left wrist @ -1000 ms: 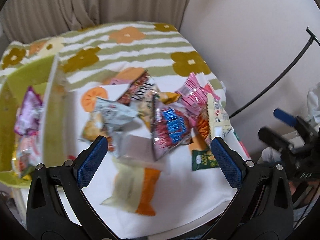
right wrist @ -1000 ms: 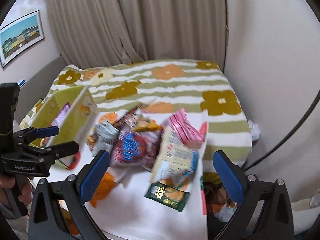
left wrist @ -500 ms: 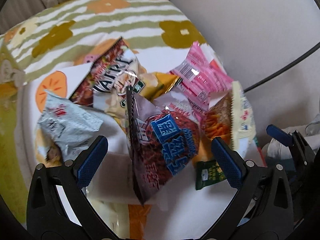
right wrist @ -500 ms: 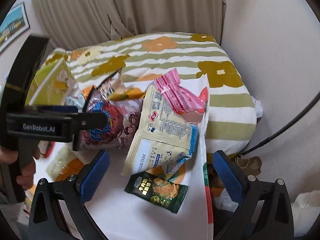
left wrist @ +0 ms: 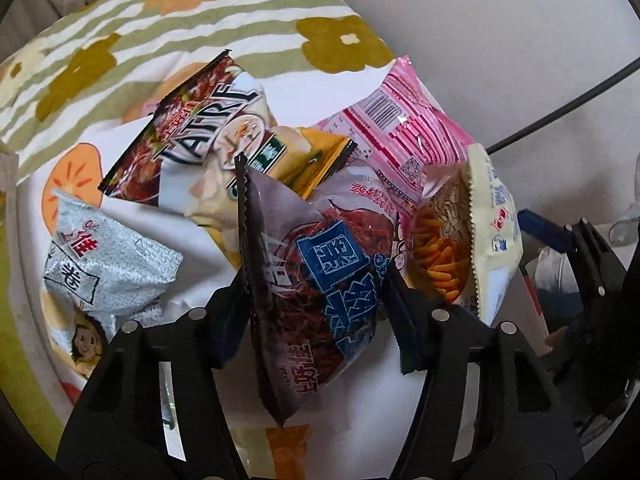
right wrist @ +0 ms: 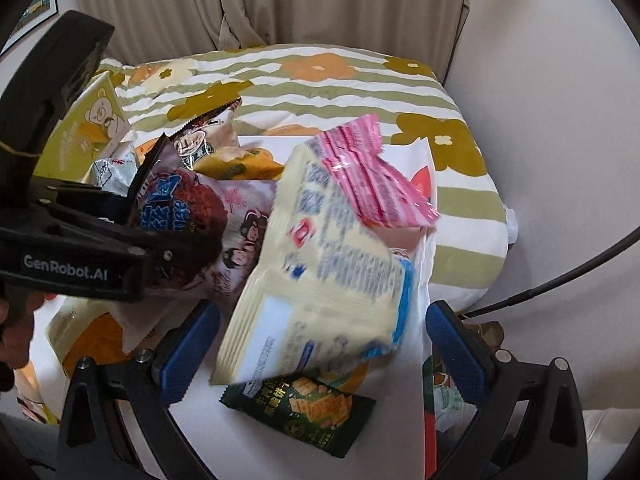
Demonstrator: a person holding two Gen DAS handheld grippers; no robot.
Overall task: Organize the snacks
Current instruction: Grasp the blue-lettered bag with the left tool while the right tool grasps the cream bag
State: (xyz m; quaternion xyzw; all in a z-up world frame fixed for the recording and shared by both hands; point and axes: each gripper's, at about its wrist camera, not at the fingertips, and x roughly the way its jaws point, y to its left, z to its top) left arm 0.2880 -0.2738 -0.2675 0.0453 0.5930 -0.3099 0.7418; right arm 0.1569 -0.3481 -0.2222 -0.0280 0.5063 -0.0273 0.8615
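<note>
Standing betw. left tongs (left wrist: pixel 316 300), pinched: maroon snack bag (left wrist: pixel 320 280).

Black hand-held gripper (right wrist: pixel 308 354) frames, blue ribbed finger pads (right wrist: pixel 188 354), silver screws, white "GenRobot.AI" lettering.

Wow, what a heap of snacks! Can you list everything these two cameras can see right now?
Maroon bag: 1, dark red with blue label, centre of pile, between the left fingers.
Pale yellow bag: 1, cream, leaning on the pile ahead of the right gripper.
Pink bag: 1, pink striped, behind the yellow bag.
Silver bag: 1, grey, left of pile.
Brown-and-white bag: 1, at the back.
Green cracker packet: 1, dark green, flat at the near edge.
Green box: 1, yellow-green, far left.
Cloth: 1, green-striped with flowers, underneath.
Left gripper: 1, black, closed on the maroon bag.
Right gripper: 1, black with blue pads, open.
</note>
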